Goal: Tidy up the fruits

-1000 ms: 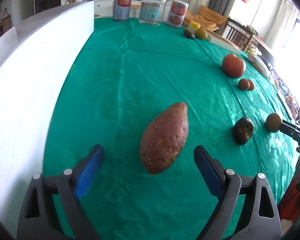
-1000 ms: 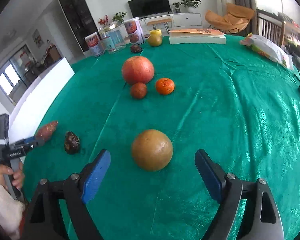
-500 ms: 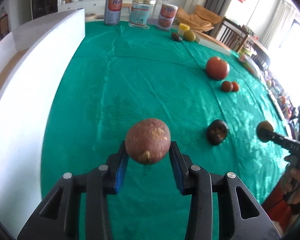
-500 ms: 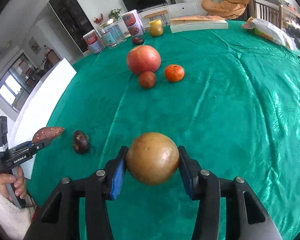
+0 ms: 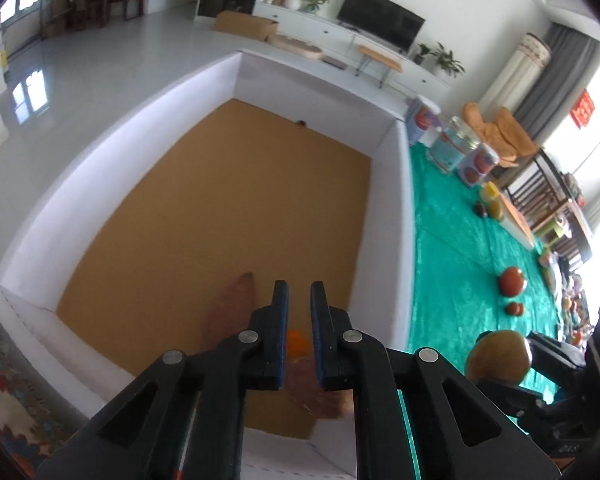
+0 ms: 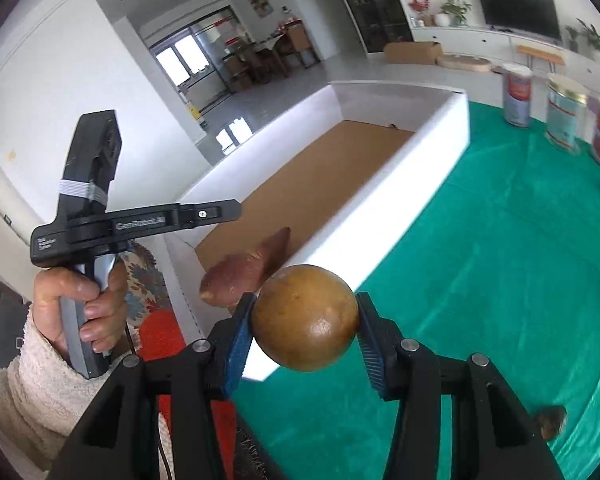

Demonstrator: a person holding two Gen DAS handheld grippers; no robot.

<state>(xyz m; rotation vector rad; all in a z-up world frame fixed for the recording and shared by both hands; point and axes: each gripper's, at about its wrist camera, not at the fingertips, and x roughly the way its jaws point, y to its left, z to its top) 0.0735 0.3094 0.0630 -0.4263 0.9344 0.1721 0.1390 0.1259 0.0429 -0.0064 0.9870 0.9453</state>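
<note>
Status, left gripper [image 5: 299, 286]: jaws nearly together, nothing between the blue pads. It points down into the white-walled box [image 5: 384, 216]. Through the right wrist camera I see a person's hand [image 6: 76, 304] gripping its handle, with a cream sleeve at the wrist.

Sweet potato [image 6: 246, 276]: free of both grippers, below the left gripper's fingers and at the near end of the box. It is blurred in both views, so I cannot tell whether it rests on the brown floor.

Right gripper [image 6: 305, 300]: jaws have just been closing, and both pads now press on the round yellow-brown fruit [image 6: 305, 318]. I have it held clear above the green tablecloth [image 6: 480, 280], just beside the box's near corner.

A dark fruit [image 6: 552, 420] lies on the cloth at lower right. Three tins [image 6: 518, 98] stand at the far edge.
</note>
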